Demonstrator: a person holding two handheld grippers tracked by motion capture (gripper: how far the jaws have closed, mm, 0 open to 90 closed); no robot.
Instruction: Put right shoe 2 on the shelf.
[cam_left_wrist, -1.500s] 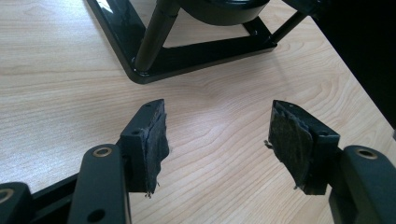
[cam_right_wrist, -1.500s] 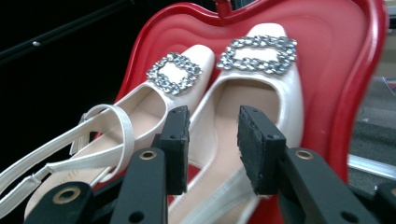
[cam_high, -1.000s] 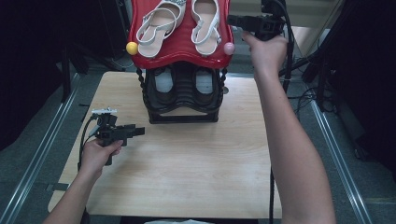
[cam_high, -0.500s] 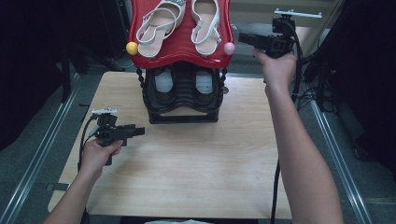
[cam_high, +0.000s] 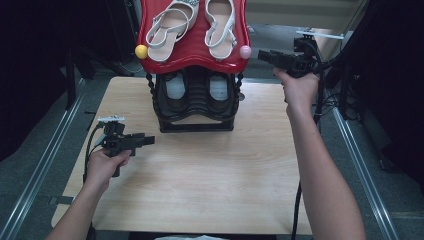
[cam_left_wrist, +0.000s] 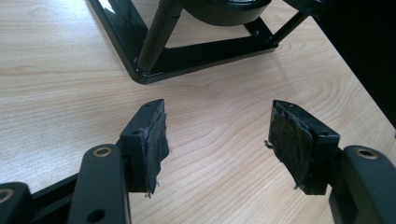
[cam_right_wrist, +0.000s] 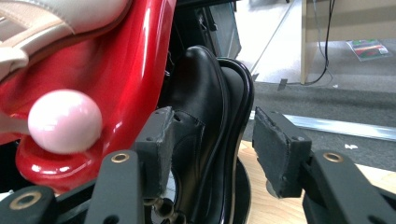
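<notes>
Red top tier of the shoe rack (cam_high: 192, 50) holds white sandals (cam_high: 220, 22) at upper centre above the wooden table (cam_high: 200, 175); right hand-held gripper (cam_right_wrist: 210, 154), just opening, empty beside a black shoe (cam_right_wrist: 198, 93); left hand-held gripper (cam_left_wrist: 217, 140) open, empty.

Two sandals (cam_high: 170, 27), two black shoes (cam_high: 176, 86), two knobs (cam_high: 141, 51).

A glossy black shoe (cam_right_wrist: 201, 121) stands on the lower black tier (cam_high: 197, 107) of the rack, beneath the red top shelf (cam_high: 192, 47). Its pair (cam_high: 176, 86) sits beside it, both with pale insoles showing.
</notes>
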